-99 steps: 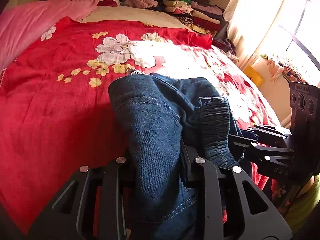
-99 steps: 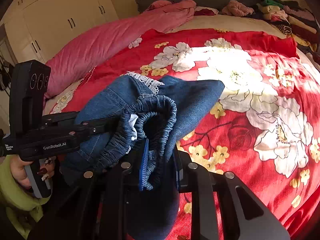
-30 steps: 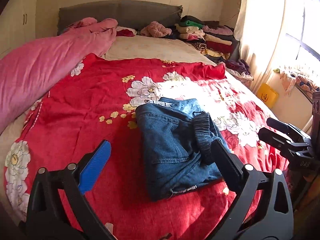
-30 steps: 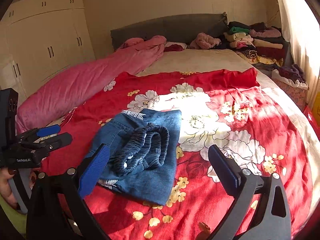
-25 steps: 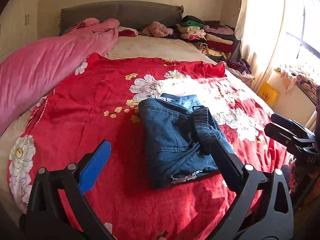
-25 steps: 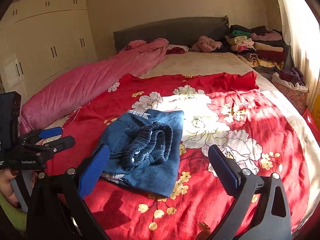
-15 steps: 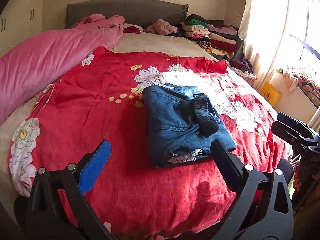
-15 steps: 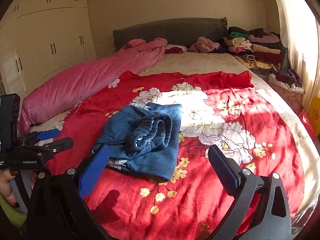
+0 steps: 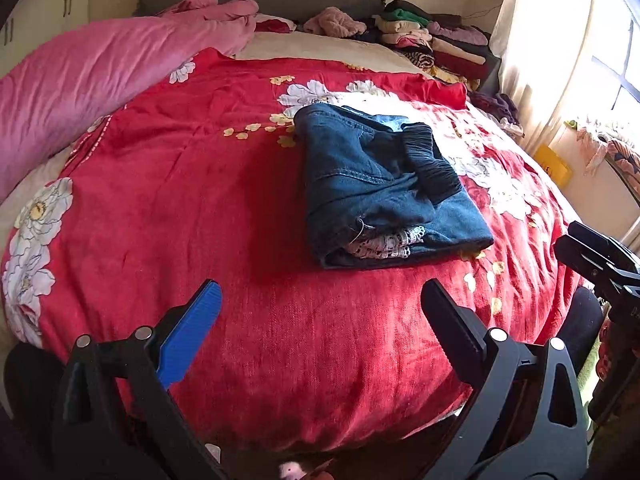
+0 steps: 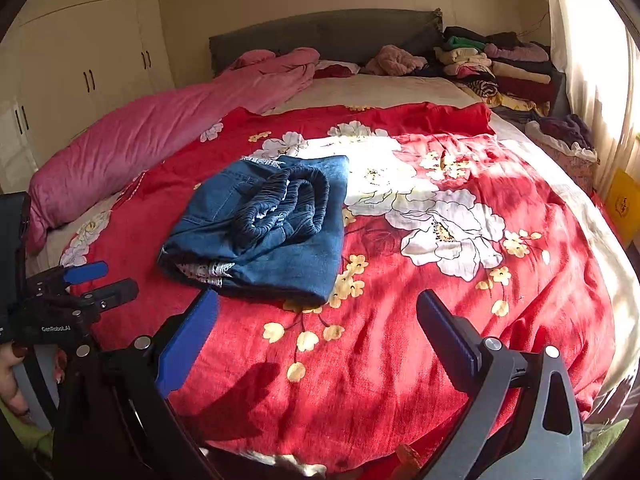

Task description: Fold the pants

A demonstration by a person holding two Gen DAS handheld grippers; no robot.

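Both claws stand with jaws spread wide and hold nothing. Left claw (image 9: 320, 312), seen from its own wrist camera, hangs over the near edge of the bed (image 9: 132, 208), with one blue pad and one black pad apart. Right claw (image 10: 316, 316) hangs likewise above the near edge, its blue and black pads apart. Folded denim pants (image 9: 384, 188) lie on the red floral blanket (image 9: 200, 184), beyond the left claw and well apart from it, slightly toward the window side. From the right wrist camera the pants (image 10: 264, 224) lie ahead and left of the right claw, the near fold close above its blue pad in the picture but not touching it. Elastic waistband (image 10: 288, 204) rests gathered on top of the bundle; white lace trim (image 9: 384, 242) shows at the near folded end. Pink duvet (image 9: 92, 76) runs along the far left edge of the bed. Stacked folded clothes (image 10: 496, 68) occupy the far right corner by the grey headboard (image 10: 328, 32). No containers with visible contents can be made out.
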